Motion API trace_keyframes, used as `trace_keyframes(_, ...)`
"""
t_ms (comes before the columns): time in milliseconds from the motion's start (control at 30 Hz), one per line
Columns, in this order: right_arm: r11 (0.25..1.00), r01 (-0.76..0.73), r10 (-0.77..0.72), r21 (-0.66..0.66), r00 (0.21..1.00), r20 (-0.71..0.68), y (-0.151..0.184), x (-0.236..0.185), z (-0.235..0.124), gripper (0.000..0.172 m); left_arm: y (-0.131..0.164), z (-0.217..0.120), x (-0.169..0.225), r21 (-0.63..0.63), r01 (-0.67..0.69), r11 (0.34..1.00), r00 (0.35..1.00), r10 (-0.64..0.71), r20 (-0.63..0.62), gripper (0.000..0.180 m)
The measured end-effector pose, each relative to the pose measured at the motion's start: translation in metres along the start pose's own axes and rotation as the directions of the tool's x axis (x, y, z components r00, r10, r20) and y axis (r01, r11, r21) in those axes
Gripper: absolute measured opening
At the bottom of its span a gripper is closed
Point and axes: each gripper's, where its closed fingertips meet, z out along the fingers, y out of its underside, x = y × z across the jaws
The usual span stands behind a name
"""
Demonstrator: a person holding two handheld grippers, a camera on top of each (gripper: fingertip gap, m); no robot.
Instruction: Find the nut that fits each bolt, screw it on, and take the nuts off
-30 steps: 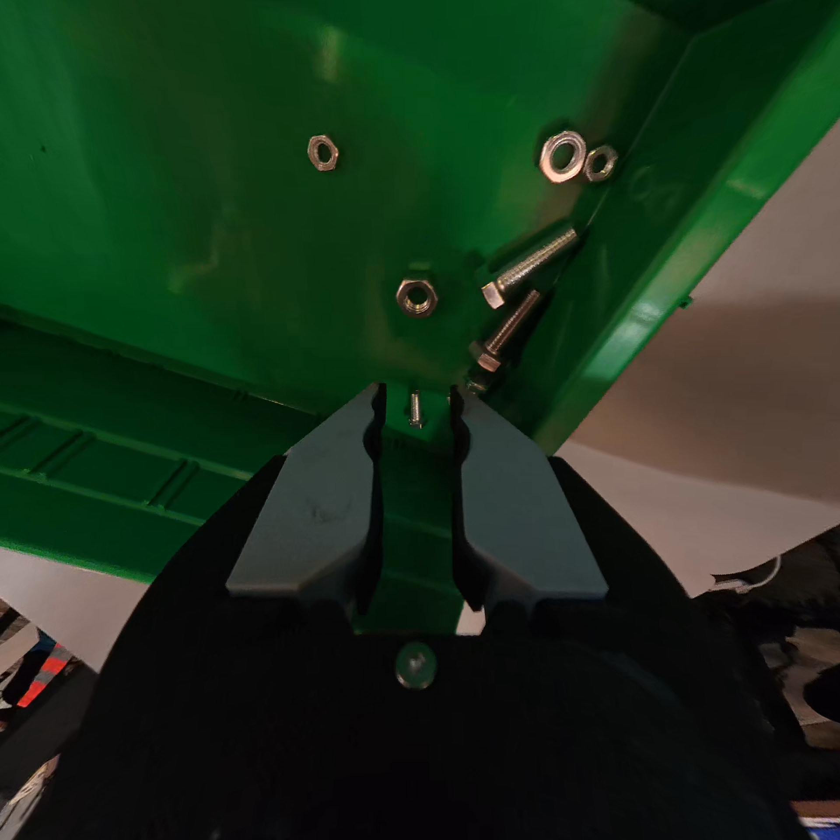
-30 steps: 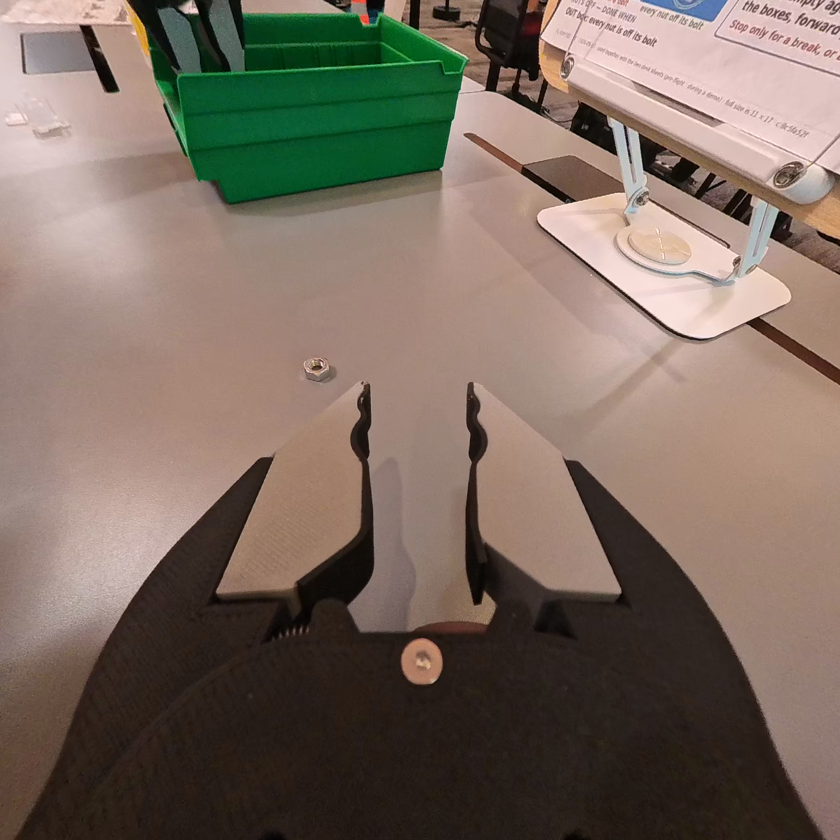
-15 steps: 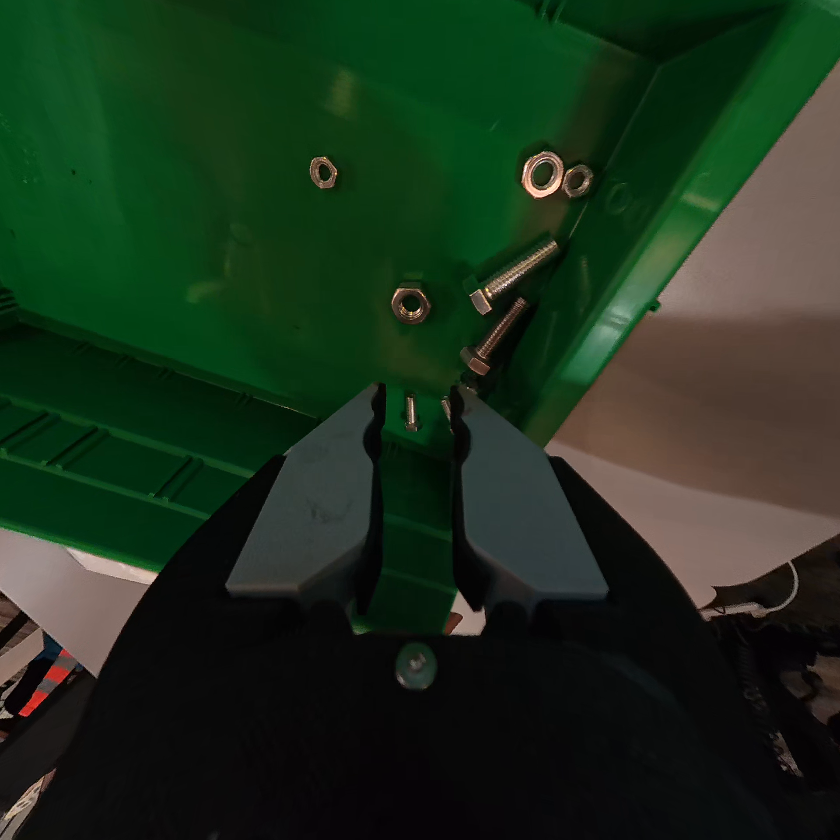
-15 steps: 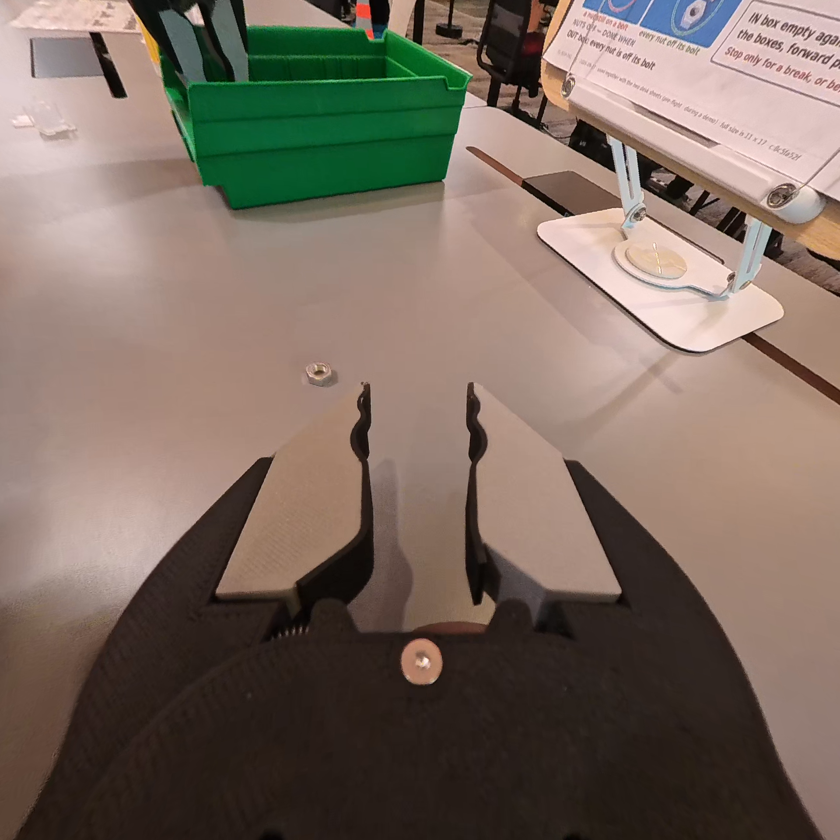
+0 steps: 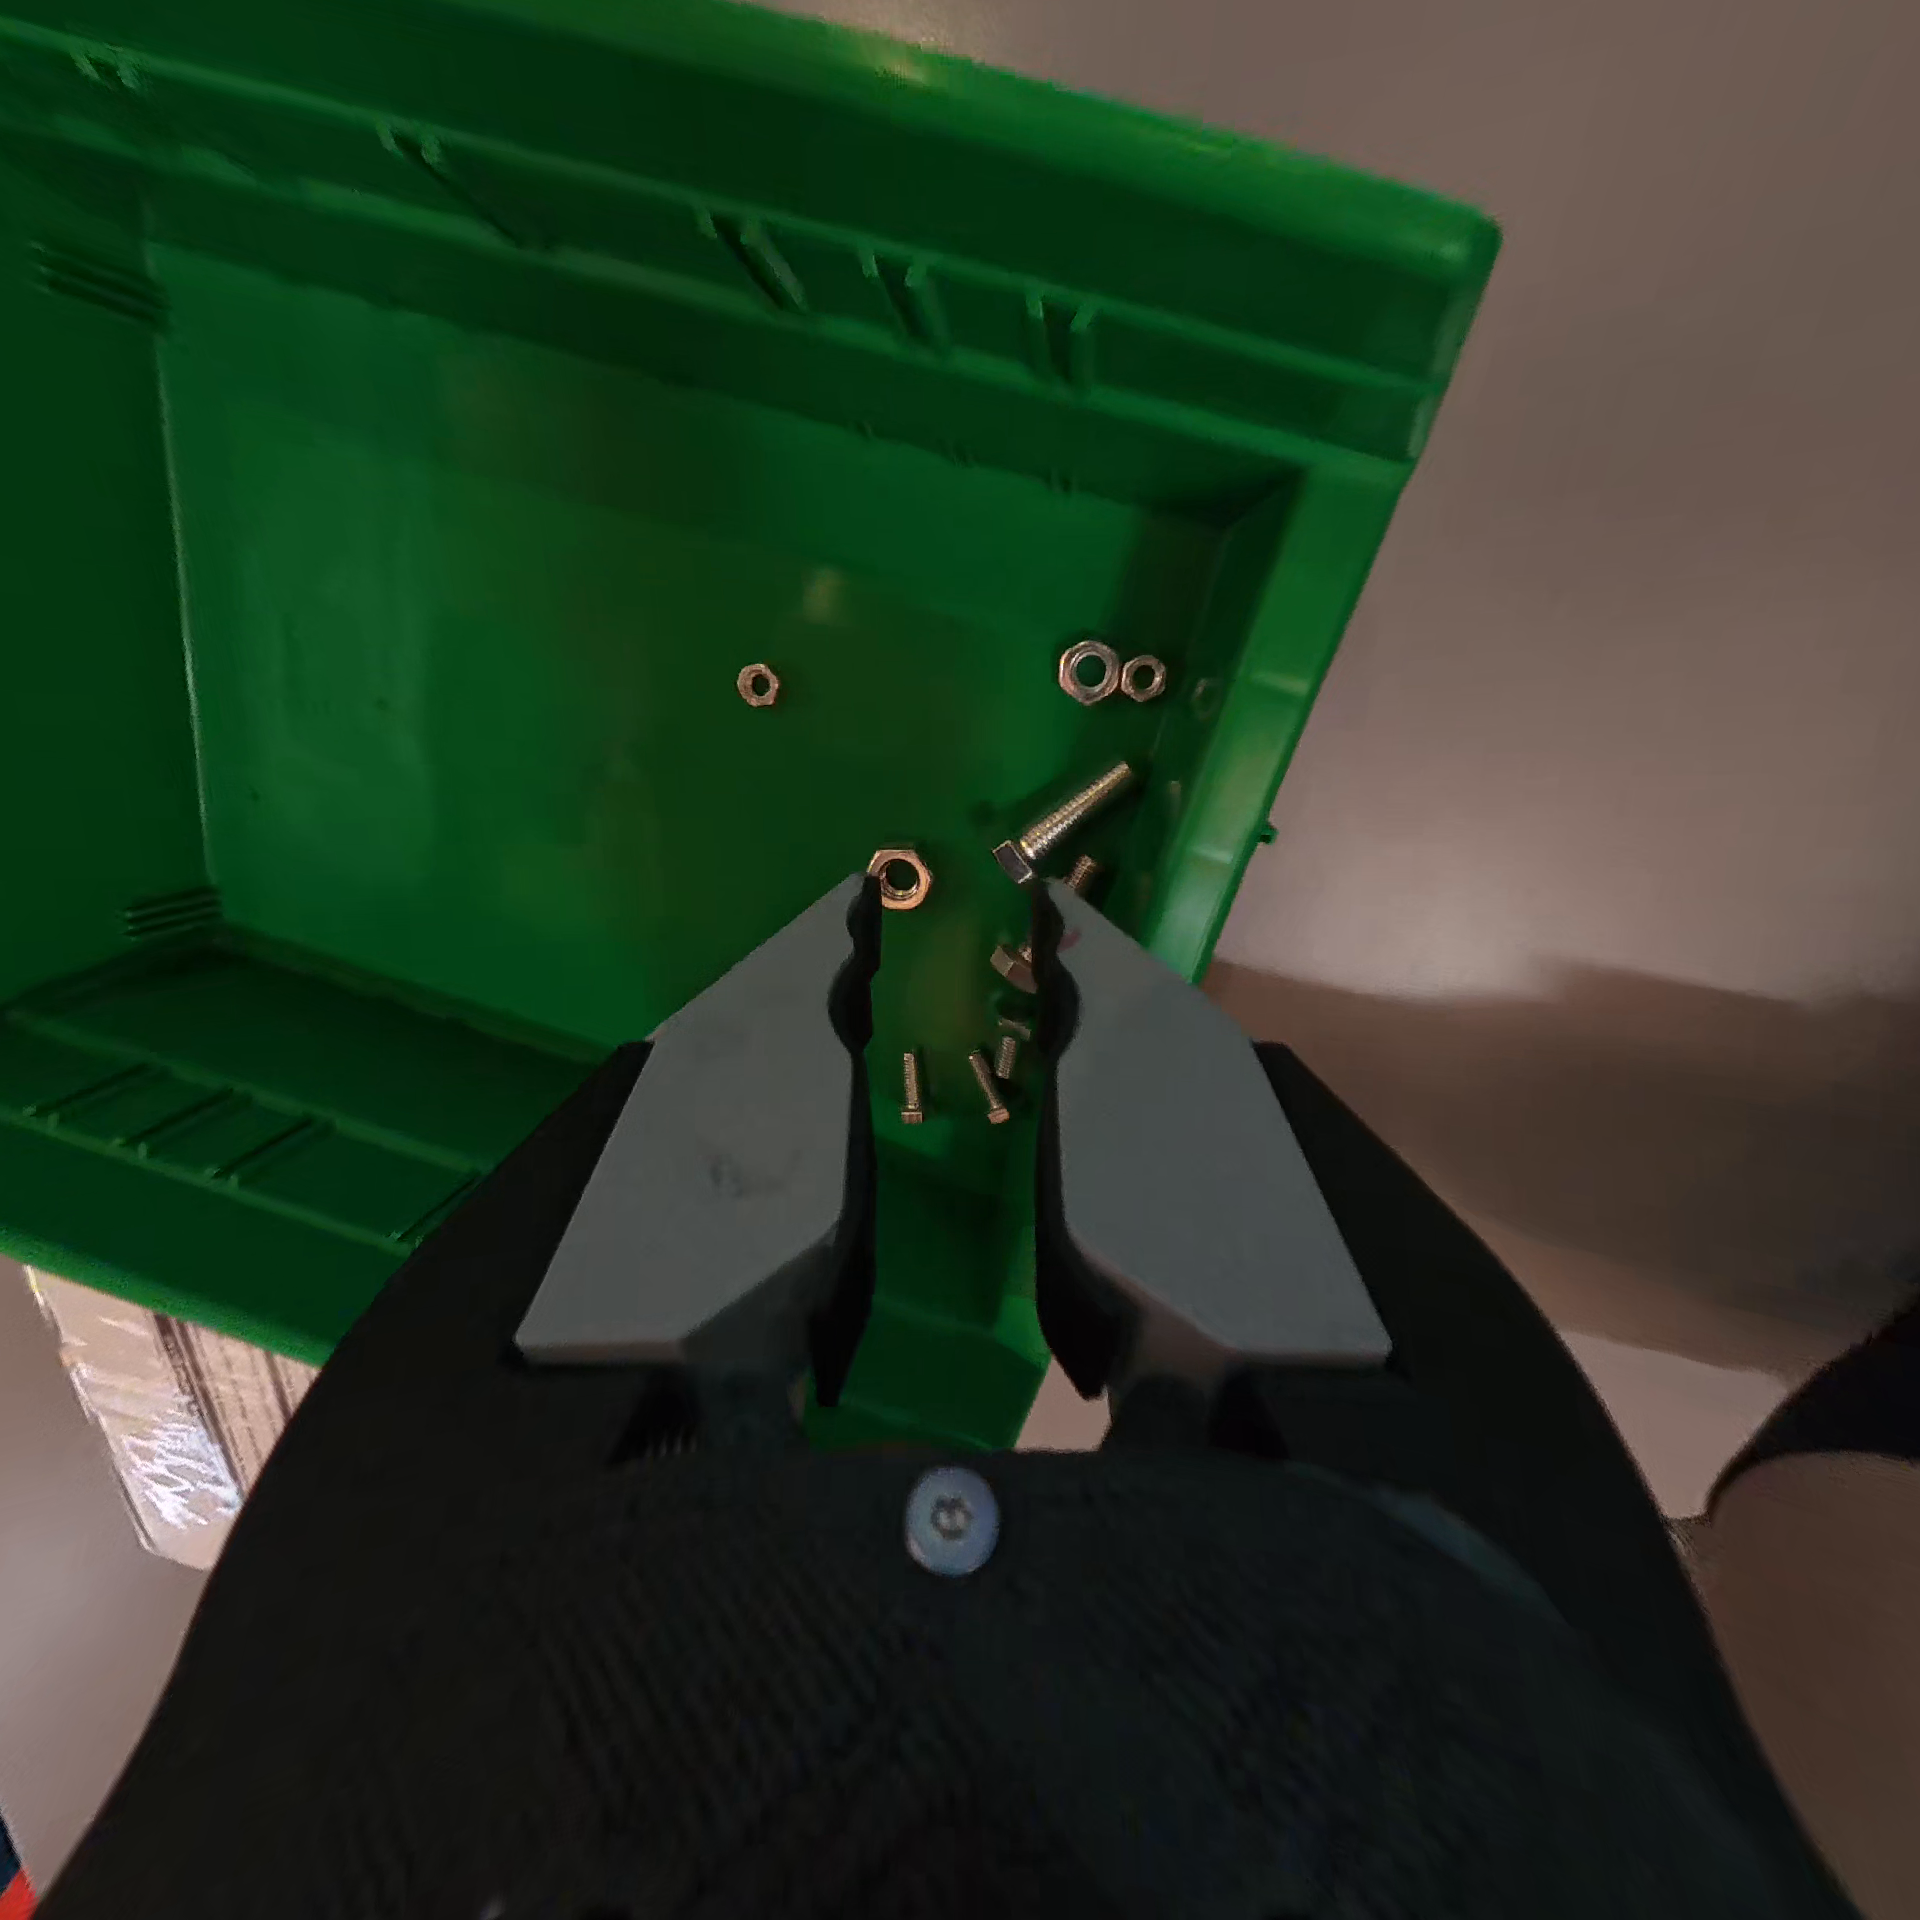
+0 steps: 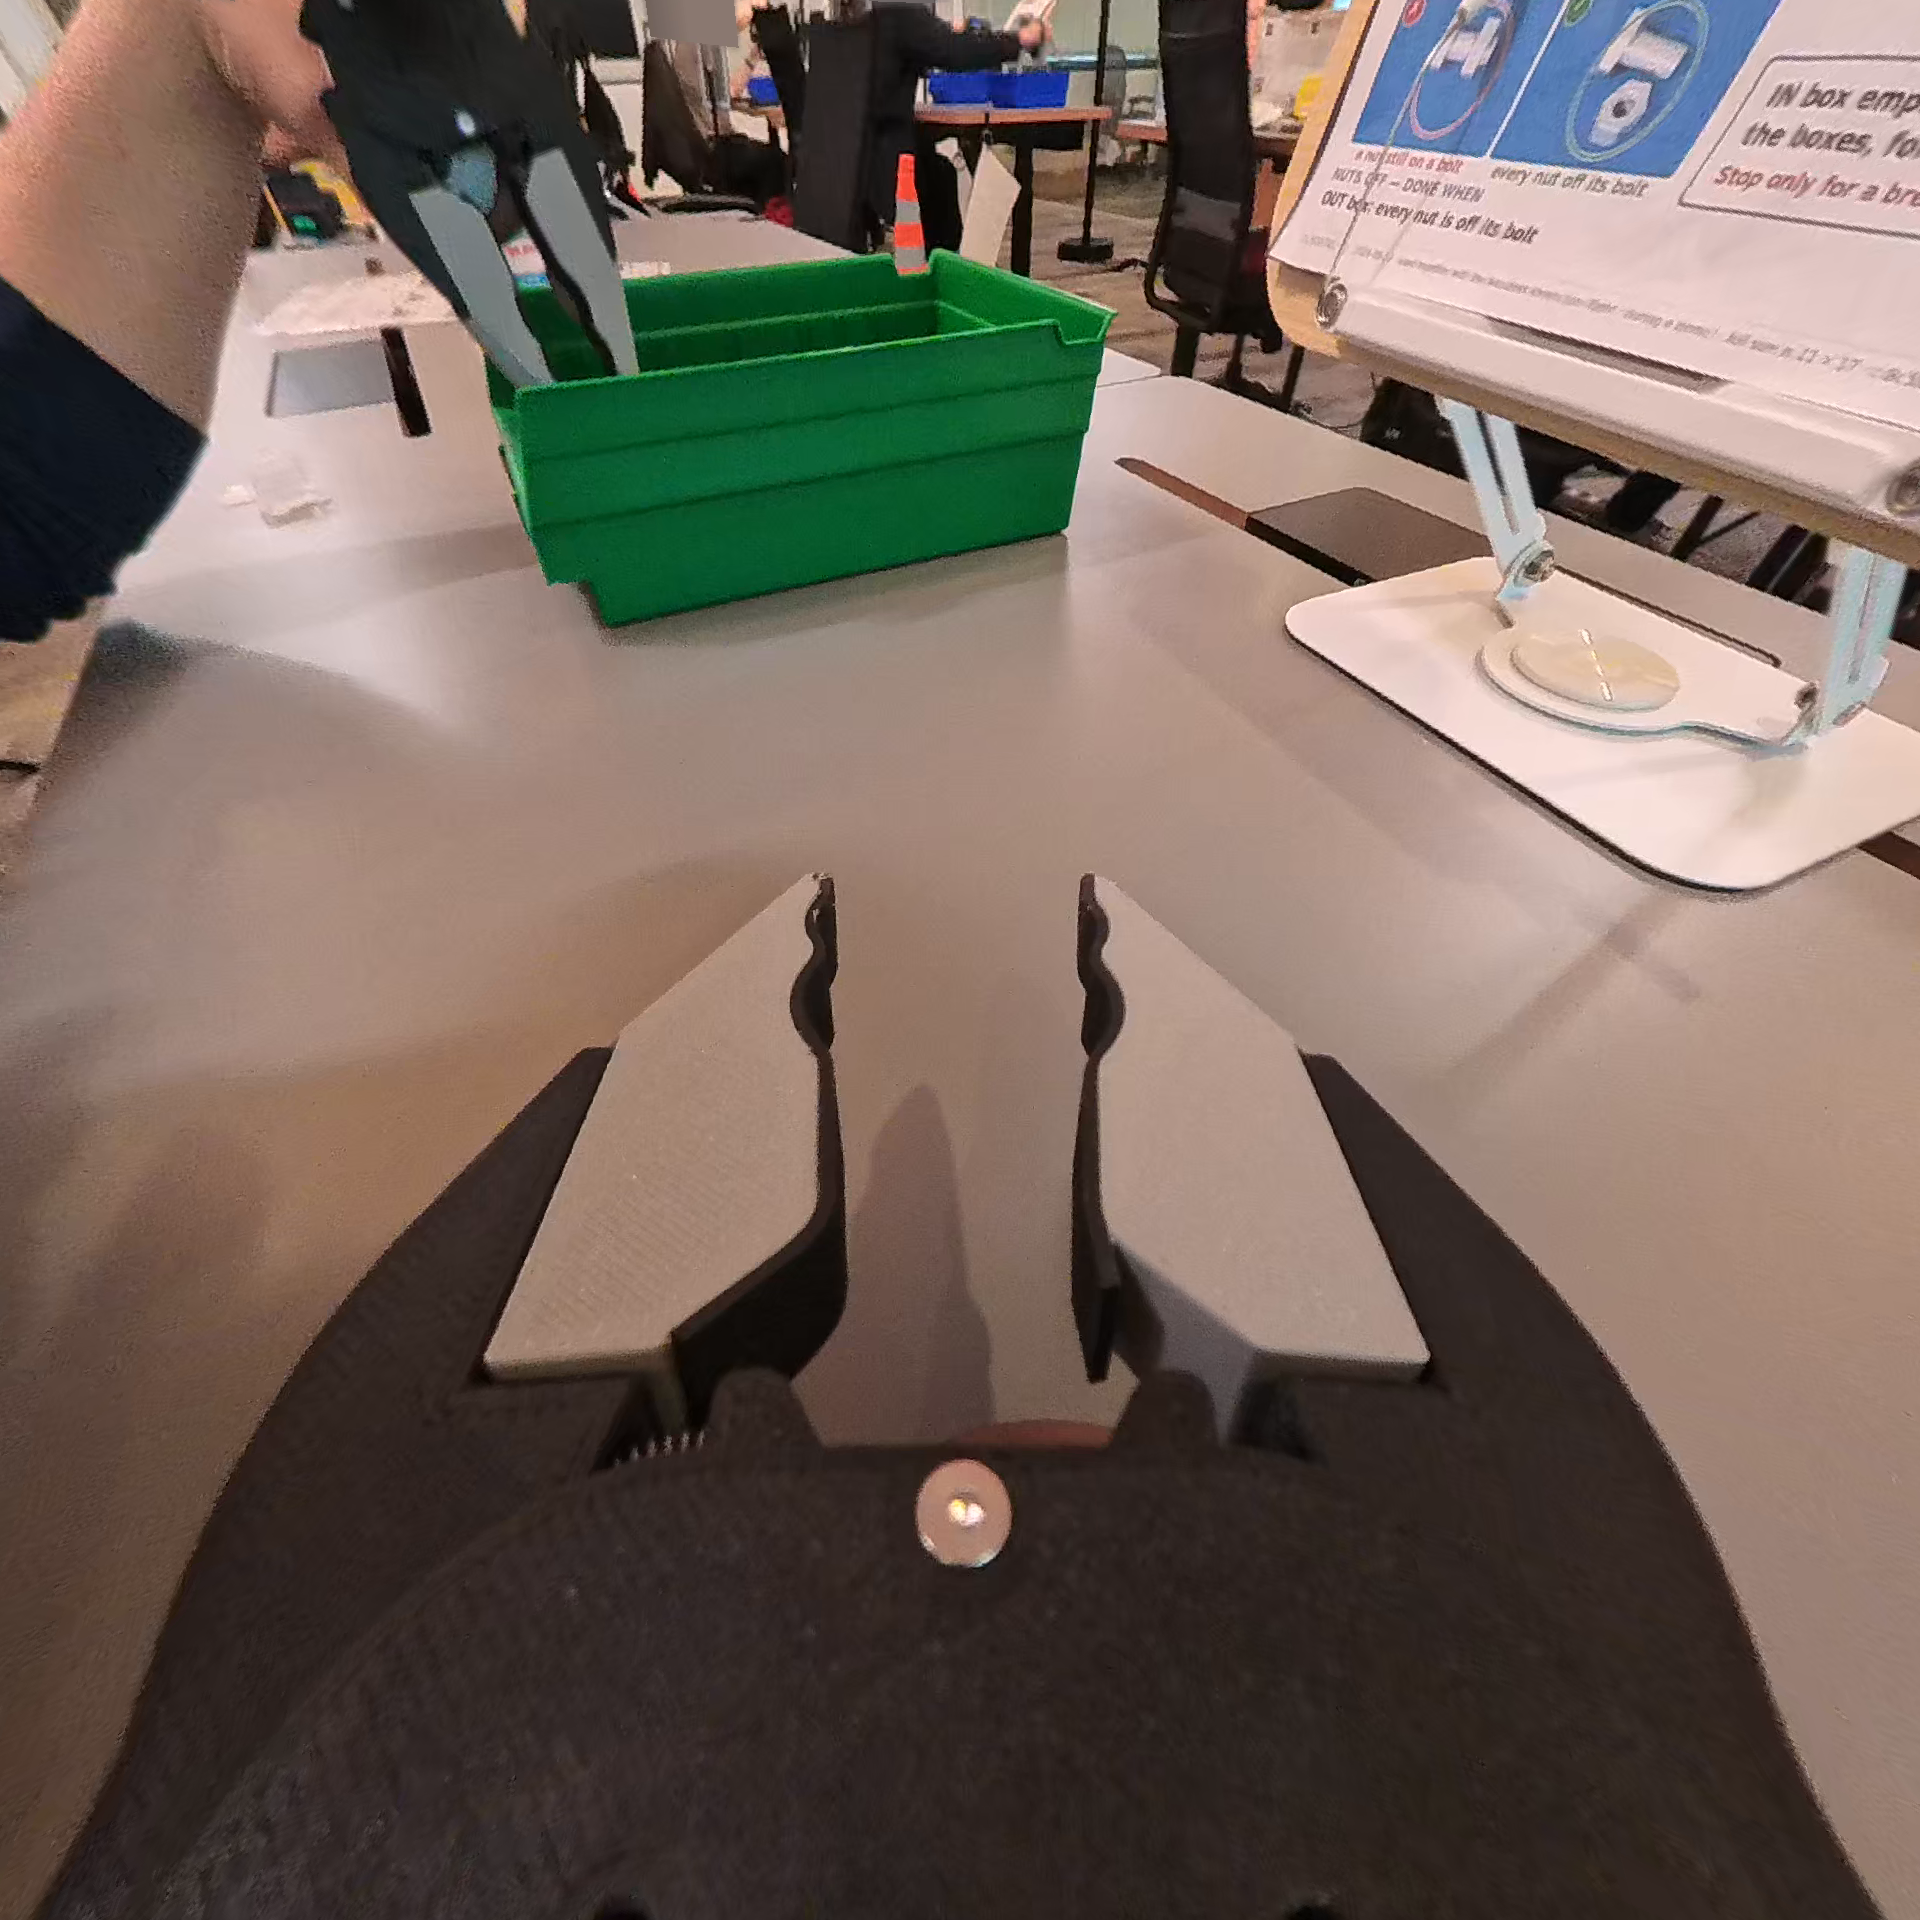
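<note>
The green bin (image 5: 468, 623) fills the left wrist view from above. On its floor lie a large nut (image 5: 899, 878), a large bolt (image 5: 1070, 821), a pair of nuts (image 5: 1086, 672) by the right wall, a small nut (image 5: 758, 684) and two small bolts (image 5: 911, 1086). My left gripper (image 5: 954, 894) hovers over these, open, with nothing between its pads. The right wrist view shows the left gripper (image 6: 577, 353) with its tips inside the bin's (image 6: 790, 499) near left corner. My right gripper (image 6: 954, 894) is open and empty above the grey table (image 6: 935, 748).
A document stand with a white base (image 6: 1621, 717) and a tilted printed sheet (image 6: 1662, 208) stands at the right. A person's hand and dark sleeve (image 6: 104, 260) hold the left gripper. An orange cone (image 6: 911, 223) and other tables lie beyond the bin. Left tips to right tips: about 40 centimeters. My left tips are roughly 4 centimeters from the large bolt (image 5: 1070, 821).
My left gripper has drawn back and up from the bin floor, so more of the bin shows. My right gripper has opened a little wider and tilted up; the nut on the table has left its view.
</note>
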Motion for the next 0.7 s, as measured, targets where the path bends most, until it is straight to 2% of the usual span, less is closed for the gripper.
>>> trace_keyframes(100, 1.000, 0.013, -0.013, -0.012, 1.000, -0.007, -0.002, -0.001, 0.014, 0.043, 0.004, 0.007, 0.001, -0.009, -0.007, 1.000, 0.999, 0.007, -0.036, 0.024)
trace_keyframes(200, 0.998, 0.039, -0.039, -0.046, 0.999, 0.001, 0.005, -0.005, 0.026, 0.042, -0.005, 0.010, 0.014, 0.050, -0.063, 0.997, 0.990, 0.069, -0.123, 0.023)
trace_keyframes(400, 0.996, 0.060, -0.057, -0.069, 0.998, 0.038, 0.010, -0.015, 0.038, 0.042, -0.019, 0.009, 0.018, 0.108, -0.101, 0.989, 0.983, 0.116, -0.139, 0.024)
trace_keyframes(700, 0.996, 0.070, -0.067, -0.050, 0.997, 0.045, 0.009, -0.023, 0.029, 0.042, 0.001, 0.017, 0.017, 0.054, -0.057, 0.997, 0.991, 0.063, -0.121, 0.022)
